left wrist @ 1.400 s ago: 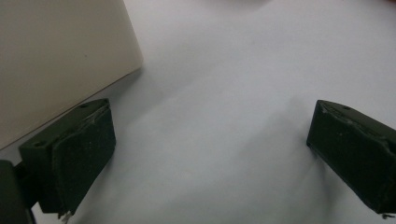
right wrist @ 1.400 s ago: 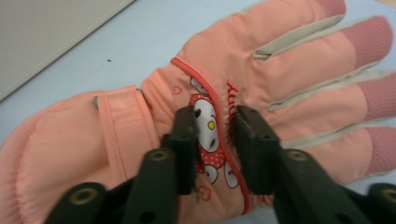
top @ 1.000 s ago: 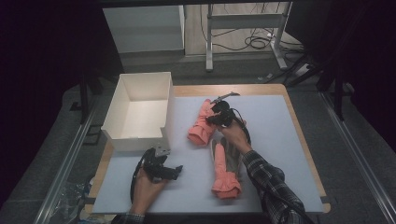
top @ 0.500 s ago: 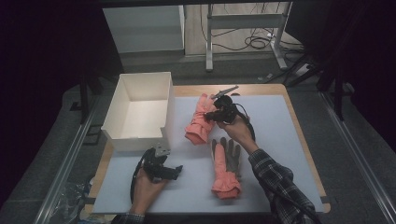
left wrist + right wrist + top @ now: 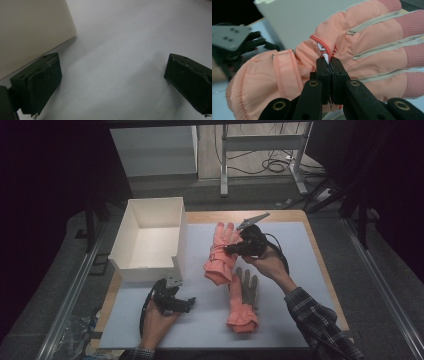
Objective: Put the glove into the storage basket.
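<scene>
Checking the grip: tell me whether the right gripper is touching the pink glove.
Touching. The right gripper view shows the right gripper with jaws pinched on a fold of the pink glove.

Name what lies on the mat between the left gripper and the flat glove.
Nothing: in the high view the stretch of mat between the left gripper and the flat glove is bare.

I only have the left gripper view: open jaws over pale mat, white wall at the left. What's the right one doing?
Observer: The right gripper is shut on a tab of a pink glove, lifted off the mat.
Operator: Whole glove up?
Observer: In the high view its cuff hangs down toward the mat; I can't tell if it touches.
Operator: That white wall?
Observer: Side of an open white box, at the mat's far left corner.
Operator: Any other glove?
Observer: A second glove lies flat nearer the person, grey palm up.
</scene>
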